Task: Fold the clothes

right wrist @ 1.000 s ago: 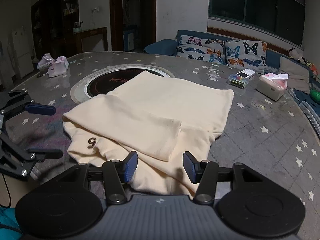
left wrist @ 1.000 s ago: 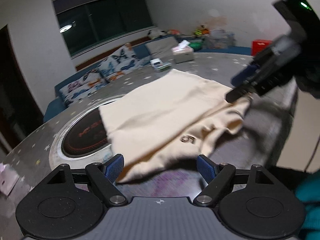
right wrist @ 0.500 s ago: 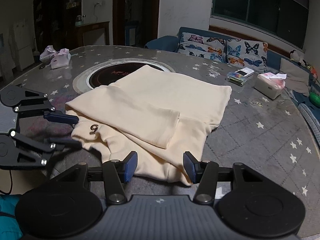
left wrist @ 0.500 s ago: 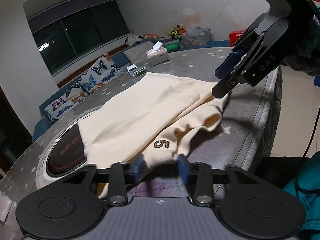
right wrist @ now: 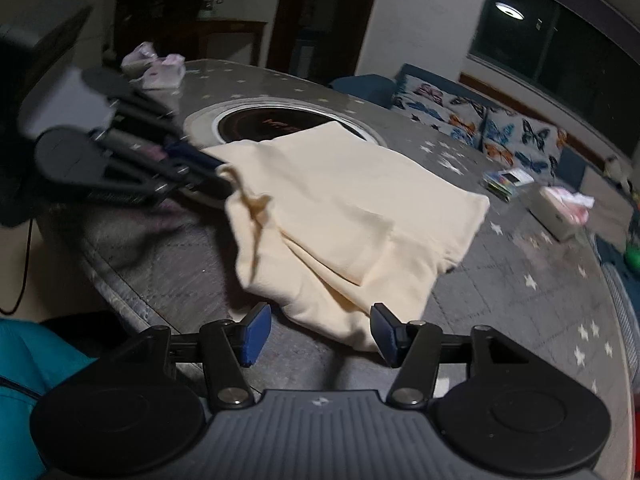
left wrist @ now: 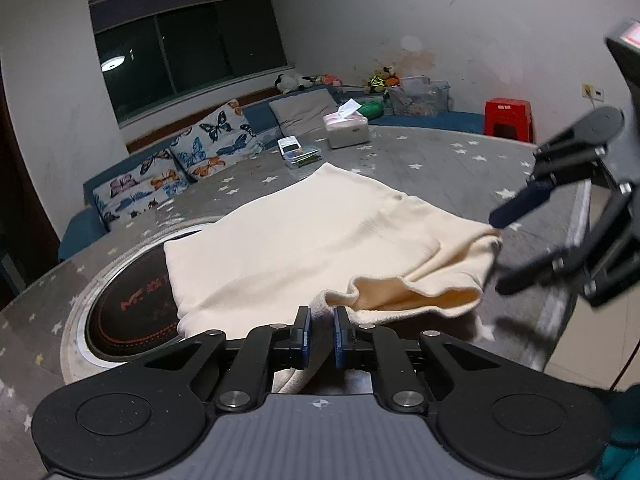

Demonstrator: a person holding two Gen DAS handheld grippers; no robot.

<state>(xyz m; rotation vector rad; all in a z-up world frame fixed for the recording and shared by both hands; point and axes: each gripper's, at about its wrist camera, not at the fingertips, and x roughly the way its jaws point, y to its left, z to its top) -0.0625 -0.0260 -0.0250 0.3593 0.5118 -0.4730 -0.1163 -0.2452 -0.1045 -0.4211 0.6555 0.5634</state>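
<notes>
A cream garment (left wrist: 300,240) lies partly folded on the round grey starred table (left wrist: 460,160). My left gripper (left wrist: 319,332) is shut on its near corner, and the cloth bunches up between the blue pads. In the right wrist view the left gripper (right wrist: 212,172) holds that corner lifted off the table. My right gripper (right wrist: 320,332) is open, with the garment (right wrist: 340,200) hem lying just ahead of its fingertips. Seen from the left wrist, the right gripper (left wrist: 496,248) has one finger above and one below the garment's other near corner.
A round black cooktop (left wrist: 132,308) is set in the table under the garment's far side. A tissue box (left wrist: 346,132) and a small flat box (left wrist: 300,152) sit beyond it. The table edge (left wrist: 560,320) runs close on the right. A red stool (left wrist: 508,116) stands by the wall.
My left gripper has closed on the garment's near corner and raised it. The right gripper has swung in to the other near corner and stays open.
</notes>
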